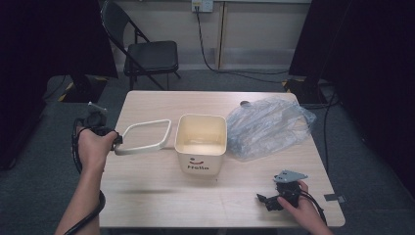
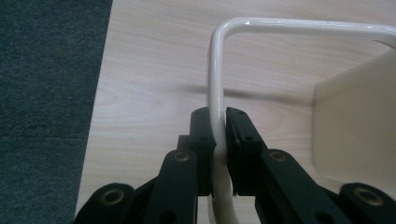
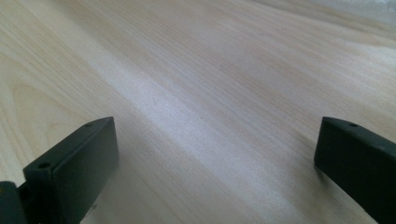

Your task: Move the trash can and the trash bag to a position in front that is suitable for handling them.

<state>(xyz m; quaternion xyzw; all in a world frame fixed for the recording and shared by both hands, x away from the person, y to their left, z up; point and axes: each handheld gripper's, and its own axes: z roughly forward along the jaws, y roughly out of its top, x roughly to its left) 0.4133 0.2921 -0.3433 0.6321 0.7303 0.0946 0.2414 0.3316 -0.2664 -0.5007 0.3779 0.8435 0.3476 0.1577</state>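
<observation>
A cream square bin (image 1: 200, 141) with "Hello" on its front stands open in the middle of the table. Its cream rim ring (image 1: 145, 136) hangs just above the table to the bin's left, one corner close to the bin's wall. My left gripper (image 1: 117, 142) is shut on the ring's near-left side. In the left gripper view the ring's bar (image 2: 216, 84) runs up between my two black pads (image 2: 238, 140), with the bin's wall (image 2: 355, 126) at the right. My right gripper (image 1: 266, 199) rests open at the table's front right, bare wood between its jaws.
A crumpled clear plastic bag (image 1: 268, 125) lies to the right of the bin. The wooden table (image 1: 161, 196) has dark carpet around it. A black folding chair (image 1: 147, 54) stands beyond the far edge, and cables run along the floor at the right.
</observation>
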